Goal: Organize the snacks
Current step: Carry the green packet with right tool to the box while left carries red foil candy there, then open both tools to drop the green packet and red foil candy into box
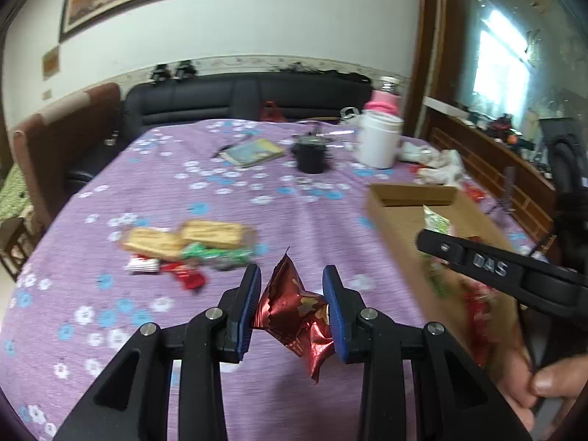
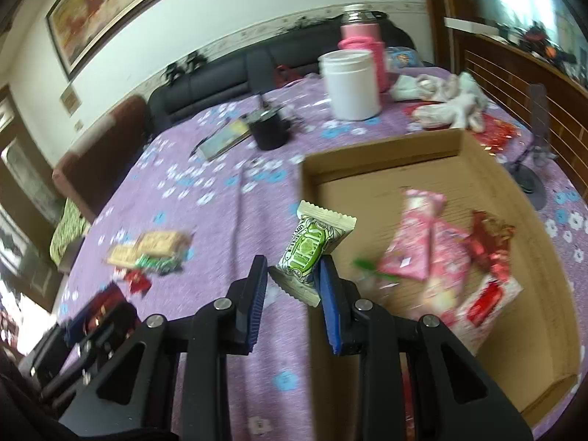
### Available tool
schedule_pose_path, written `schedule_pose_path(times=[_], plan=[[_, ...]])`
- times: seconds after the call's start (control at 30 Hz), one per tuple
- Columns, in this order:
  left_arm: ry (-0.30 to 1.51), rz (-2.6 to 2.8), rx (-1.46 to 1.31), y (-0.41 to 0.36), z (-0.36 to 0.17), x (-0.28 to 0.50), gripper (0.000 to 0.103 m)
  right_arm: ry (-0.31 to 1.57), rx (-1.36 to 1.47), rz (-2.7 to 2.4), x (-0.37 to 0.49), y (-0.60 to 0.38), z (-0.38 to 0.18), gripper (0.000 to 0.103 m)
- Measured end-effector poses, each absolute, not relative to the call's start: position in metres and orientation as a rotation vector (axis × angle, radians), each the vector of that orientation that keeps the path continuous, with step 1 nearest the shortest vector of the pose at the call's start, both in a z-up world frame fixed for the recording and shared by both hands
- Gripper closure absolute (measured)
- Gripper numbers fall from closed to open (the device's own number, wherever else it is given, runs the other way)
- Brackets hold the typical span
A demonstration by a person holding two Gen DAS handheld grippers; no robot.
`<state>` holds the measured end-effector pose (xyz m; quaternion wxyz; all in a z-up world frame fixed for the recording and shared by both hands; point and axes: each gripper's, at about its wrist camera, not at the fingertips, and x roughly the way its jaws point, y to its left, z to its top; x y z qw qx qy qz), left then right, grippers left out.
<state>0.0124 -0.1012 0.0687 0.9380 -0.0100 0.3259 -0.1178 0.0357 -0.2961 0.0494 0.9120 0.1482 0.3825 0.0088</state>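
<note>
My left gripper is shut on a crinkled red foil snack packet, held above the purple flowered tablecloth. My right gripper holds a green and white snack packet at the left wall of a cardboard box; the packet leans on the right pad. The box holds pink packets and red packets. Loose snacks lie on the cloth: biscuit packs, a green packet, red candies. The right gripper's arm crosses the box in the left wrist view.
At the table's far side stand a white jar, a pink flask, a black cup, a booklet and crumpled white bags. A black stand sits right of the box. A dark sofa is behind.
</note>
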Motion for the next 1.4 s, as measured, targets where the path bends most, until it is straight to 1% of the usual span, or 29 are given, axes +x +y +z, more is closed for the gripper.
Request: schedule_pose_path(times=[0.1, 0.27, 0.43, 0.53, 0.7, 0.93, 0.97, 1.0, 1.03, 1.1, 1.23, 1.4], plan=[[0.686, -0.319, -0.039, -0.126, 0.076, 0.012, 0.069, 0.757, 0.393, -0.048, 0.035, -0.341, 0.059, 0.073], [0.733, -0.461, -0.055, -0.18, 0.08, 0.011, 0.068, 0.762, 0.515, -0.134, 0.03, -0.407, 0.058, 0.073], [0.782, -0.55, -0.016, -0.229, 0.069, 0.01, 0.068, 0.816, 0.567, -0.164, 0.032, -0.435, 0.048, 0.073], [0.813, -0.557, 0.004, -0.241, 0.058, 0.01, 0.068, 0.865, 0.578, -0.162, 0.039, -0.434, 0.039, 0.072], [0.853, -0.564, 0.015, -0.245, 0.046, 0.012, 0.067, 0.895, 0.569, -0.177, 0.041, -0.432, 0.034, 0.071], [0.86, -0.588, 0.032, -0.249, 0.047, 0.005, 0.066, 0.874, 0.573, -0.174, 0.039, -0.431, 0.039, 0.07], [0.857, -0.591, 0.032, -0.249, 0.048, 0.005, 0.064, 0.868, 0.568, -0.173, 0.038, -0.43, 0.04, 0.07], [0.852, -0.594, 0.03, -0.248, 0.05, 0.004, 0.059, 0.862, 0.56, -0.178, 0.037, -0.429, 0.042, 0.07], [0.849, -0.592, 0.029, -0.247, 0.051, 0.004, 0.057, 0.853, 0.552, -0.181, 0.036, -0.428, 0.045, 0.07], [0.839, -0.59, 0.026, -0.244, 0.054, 0.004, 0.056, 0.831, 0.547, -0.172, 0.033, -0.426, 0.05, 0.07], [0.834, -0.586, 0.005, -0.234, 0.058, 0.004, 0.056, 0.768, 0.53, -0.128, 0.028, -0.417, 0.063, 0.06], [0.818, -0.558, -0.032, -0.209, 0.064, 0.006, 0.056, 0.702, 0.478, -0.052, 0.024, -0.393, 0.076, 0.059]])
